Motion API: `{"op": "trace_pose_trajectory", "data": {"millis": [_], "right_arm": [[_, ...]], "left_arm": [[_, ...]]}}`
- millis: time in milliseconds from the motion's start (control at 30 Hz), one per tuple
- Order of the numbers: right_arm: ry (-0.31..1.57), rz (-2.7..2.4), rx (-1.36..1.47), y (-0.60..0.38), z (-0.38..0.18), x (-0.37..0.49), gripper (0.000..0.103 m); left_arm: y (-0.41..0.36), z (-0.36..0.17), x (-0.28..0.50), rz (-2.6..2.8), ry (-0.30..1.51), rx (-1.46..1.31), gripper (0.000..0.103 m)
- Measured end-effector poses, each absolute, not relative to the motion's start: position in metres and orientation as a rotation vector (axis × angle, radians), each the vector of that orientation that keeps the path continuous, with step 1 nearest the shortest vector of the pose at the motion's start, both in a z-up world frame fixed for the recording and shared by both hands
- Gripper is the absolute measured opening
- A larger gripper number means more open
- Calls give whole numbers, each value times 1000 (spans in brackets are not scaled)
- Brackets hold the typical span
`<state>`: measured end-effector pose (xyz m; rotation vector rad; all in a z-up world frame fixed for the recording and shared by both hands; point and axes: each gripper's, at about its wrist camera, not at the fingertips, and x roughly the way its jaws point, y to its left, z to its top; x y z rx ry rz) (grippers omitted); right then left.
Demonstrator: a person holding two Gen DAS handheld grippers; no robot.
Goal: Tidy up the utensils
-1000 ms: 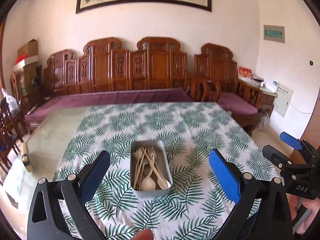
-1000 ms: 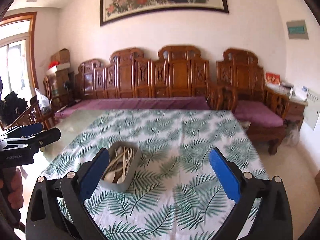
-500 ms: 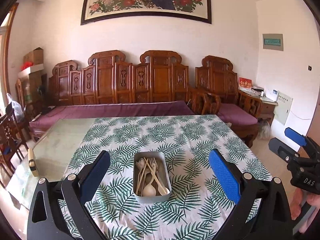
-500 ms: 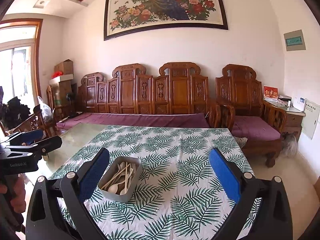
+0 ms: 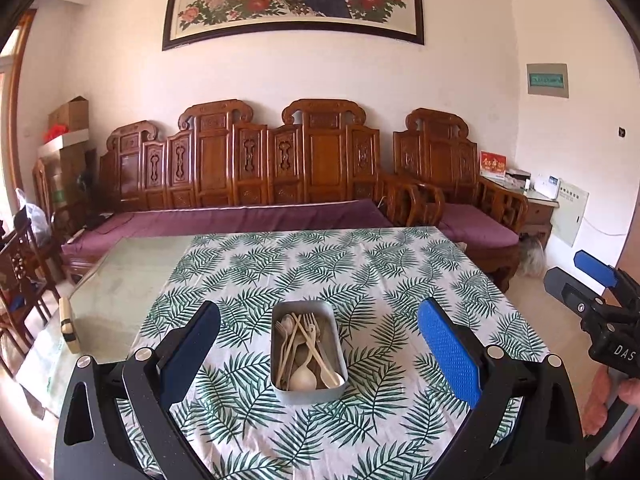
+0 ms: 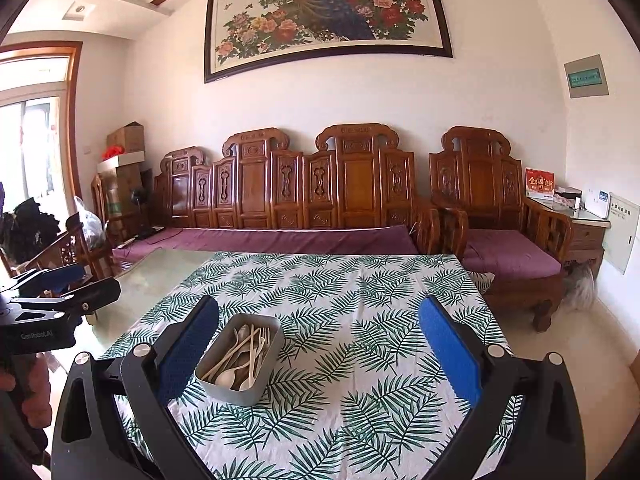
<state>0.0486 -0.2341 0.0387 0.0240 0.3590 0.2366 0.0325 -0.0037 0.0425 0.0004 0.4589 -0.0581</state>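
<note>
A grey metal tray (image 5: 337,342) sits on the leaf-print tablecloth (image 5: 360,276) and holds several cream utensils (image 5: 306,350): spoons, forks and chopsticks, jumbled together. The tray also shows in the right wrist view (image 6: 268,372), with the utensils (image 6: 244,354) inside. My left gripper (image 5: 318,356) is open and empty, held above the table's near edge with the tray between its fingers in view. My right gripper (image 6: 318,356) is open and empty, to the right of the tray. Each gripper shows at the other view's edge.
The cloth covers the right part of a glass-topped table (image 5: 128,280). A small cream and black object (image 5: 69,324) lies at its left edge. A carved wooden sofa (image 5: 280,172) with purple cushions stands behind. Wooden chairs (image 5: 20,264) are at the left.
Both grippers have pulled back and tilted upward, so the tray looks smaller and farther and more wall and painting show. Both stay open and empty.
</note>
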Motion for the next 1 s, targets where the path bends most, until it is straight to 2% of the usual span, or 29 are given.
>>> {"op": "trace_pose_trajectory", "data": {"millis": [1000], "right_arm": [[359, 242, 31, -231, 40, 45, 101]], "left_arm": [[-5, 40, 31, -49, 458, 14, 95]]}}
